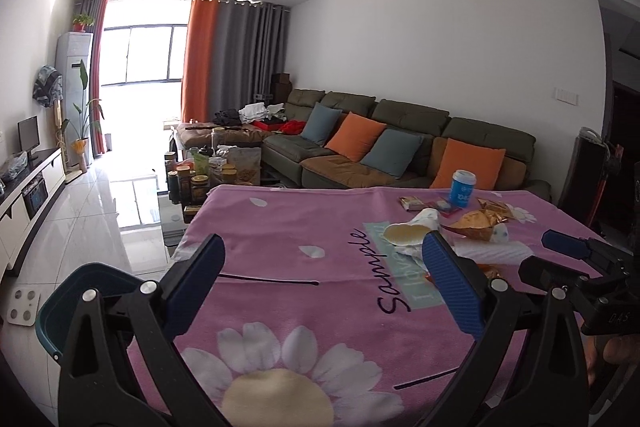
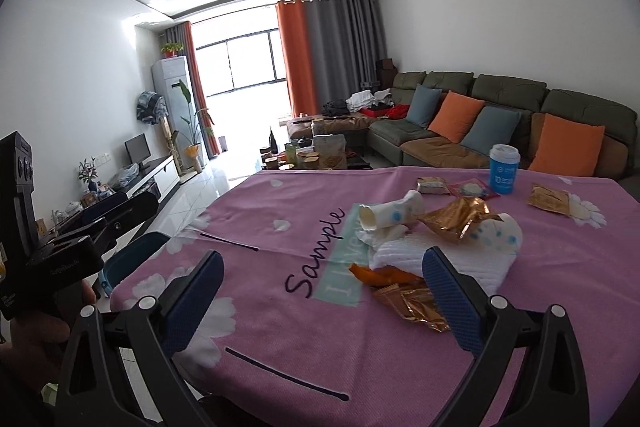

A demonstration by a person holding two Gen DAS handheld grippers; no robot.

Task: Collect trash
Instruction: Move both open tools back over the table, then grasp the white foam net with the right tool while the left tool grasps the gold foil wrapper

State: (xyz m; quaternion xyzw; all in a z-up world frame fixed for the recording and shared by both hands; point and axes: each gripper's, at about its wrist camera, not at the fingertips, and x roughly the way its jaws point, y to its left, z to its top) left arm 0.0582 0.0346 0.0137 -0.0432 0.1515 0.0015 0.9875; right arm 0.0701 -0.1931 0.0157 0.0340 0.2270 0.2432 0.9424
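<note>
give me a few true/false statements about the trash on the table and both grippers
1. Both grippers hold nothing. True: the left gripper and right gripper are open and empty.
2. The blue cup lies on its side. False: it stands upright.
3. The tablecloth is pink with daisies. True.
4. A crumpled gold wrapper lies among the trash. True.
5. The teal bin sits on the table. False: it is beside the table's left edge, below the tabletop.

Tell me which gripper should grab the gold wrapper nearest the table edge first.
Right. The right gripper hangs open with the gold wrapper beside its right jaw; the left gripper is over bare cloth.
</note>
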